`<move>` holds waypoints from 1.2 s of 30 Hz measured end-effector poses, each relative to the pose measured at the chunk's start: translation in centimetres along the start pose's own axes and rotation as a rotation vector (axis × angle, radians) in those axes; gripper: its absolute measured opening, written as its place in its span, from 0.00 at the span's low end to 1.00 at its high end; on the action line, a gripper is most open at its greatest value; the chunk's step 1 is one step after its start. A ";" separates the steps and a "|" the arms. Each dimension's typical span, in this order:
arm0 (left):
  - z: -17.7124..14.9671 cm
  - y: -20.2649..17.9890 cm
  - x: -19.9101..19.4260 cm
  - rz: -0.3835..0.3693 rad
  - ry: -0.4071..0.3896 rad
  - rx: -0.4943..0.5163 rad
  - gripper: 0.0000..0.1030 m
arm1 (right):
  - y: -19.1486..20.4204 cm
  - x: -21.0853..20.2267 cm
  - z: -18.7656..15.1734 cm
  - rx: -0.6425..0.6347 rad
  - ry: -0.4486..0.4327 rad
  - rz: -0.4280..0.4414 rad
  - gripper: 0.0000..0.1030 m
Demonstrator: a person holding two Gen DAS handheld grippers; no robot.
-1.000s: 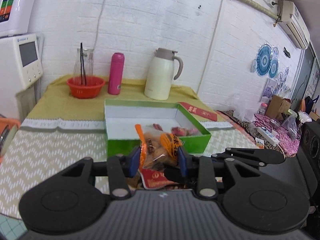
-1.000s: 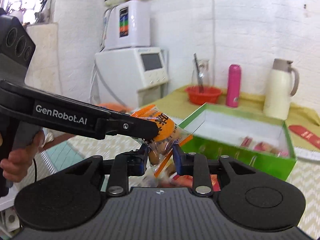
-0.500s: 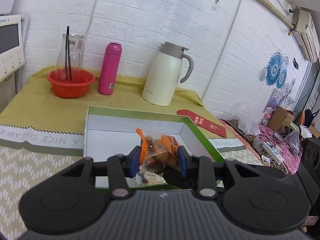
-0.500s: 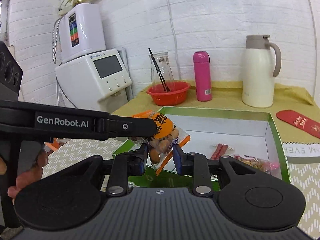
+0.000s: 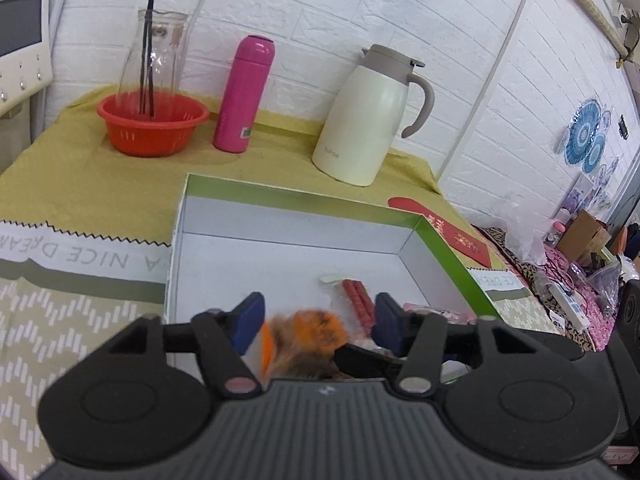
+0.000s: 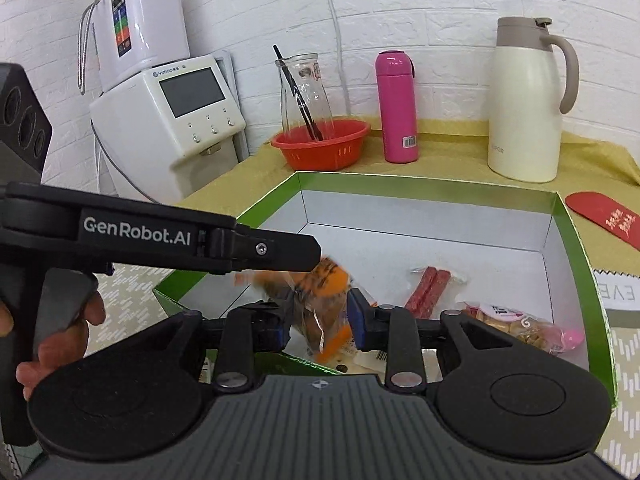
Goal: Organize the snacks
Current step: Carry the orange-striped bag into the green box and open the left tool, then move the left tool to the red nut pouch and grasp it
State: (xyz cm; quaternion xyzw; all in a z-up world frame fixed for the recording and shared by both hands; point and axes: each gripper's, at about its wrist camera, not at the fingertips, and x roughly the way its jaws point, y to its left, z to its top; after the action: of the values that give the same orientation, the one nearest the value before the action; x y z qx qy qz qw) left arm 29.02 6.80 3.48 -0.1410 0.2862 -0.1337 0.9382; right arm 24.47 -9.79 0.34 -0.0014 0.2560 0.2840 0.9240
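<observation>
- Tabletop (image 5: 80, 184), covered by an olive cloth at the back and a zigzag-print cloth in front; it ends at the white brick wall behind and at a white water dispenser (image 6: 176, 116) on the left.
- Shallow green cardboard box with a white inside (image 5: 288, 216), open on top, mid-tabletop. Left half of its floor is bare; its walls are low all round.
- Cream thermal jug with a grey handle (image 5: 368, 116), pink cylindrical flask (image 5: 244, 96) and red plastic colander (image 5: 152, 128) holding a clear glass carafe stand in a row behind the box, well apart from its far rim.
- Red paper envelope (image 6: 604, 216) lies flat just beyond the box's right rim.
- Left gripper (image 5: 316, 322) over the box's near wall; fingers have just been spreading, with a gap on either side of the bag.
- Right gripper (image 6: 316, 312) beside it; fingers have also just been spreading, and the bag is loose between them.
- Clear snack bag with orange print (image 6: 320, 300), blurred, is above the box's near left floor, between both pairs of fingers.
- Pink-labelled biscuit packet (image 6: 516, 324) and a twin pack of red sausage sticks (image 6: 428, 288) lie in the box's right near part.
</observation>
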 end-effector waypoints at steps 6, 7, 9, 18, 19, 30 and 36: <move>0.2 -0.6 -0.7 0.094 -0.036 0.023 0.78 | -0.5 -1.0 -0.1 -0.050 -0.066 -0.041 1.00; 0.1 -0.9 -0.8 0.122 -0.044 0.038 0.89 | -0.6 -1.1 -0.1 -0.050 -0.067 -0.042 1.00; -0.2 -1.3 -1.3 0.152 -0.070 0.066 0.91 | -0.6 -1.3 -0.2 -0.045 -0.071 -0.049 1.00; -0.8 -2.3 -3.7 0.177 -0.095 0.094 0.91 | 0.0 -3.3 -0.4 -0.046 -0.093 -0.062 1.00; -0.9 -2.5 -4.2 0.178 -0.101 0.096 0.91 | 0.2 -3.7 -0.4 -0.051 -0.097 -0.061 1.00; -2.8 -4.4 -9.9 0.201 -0.090 0.086 0.91 | 2.3 -9.7 -1.8 -0.155 -0.113 -0.069 1.00; -4.9 -4.8 -12.2 0.135 -0.012 0.044 0.91 | 1.3 -13.6 -2.7 -0.149 -0.103 -0.069 1.00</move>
State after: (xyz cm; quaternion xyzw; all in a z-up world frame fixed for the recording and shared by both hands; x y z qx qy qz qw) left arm 15.62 5.46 7.30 -0.1014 0.2863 -0.0756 0.9497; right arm 12.87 -16.28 4.61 -0.0644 0.1861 0.2698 0.9426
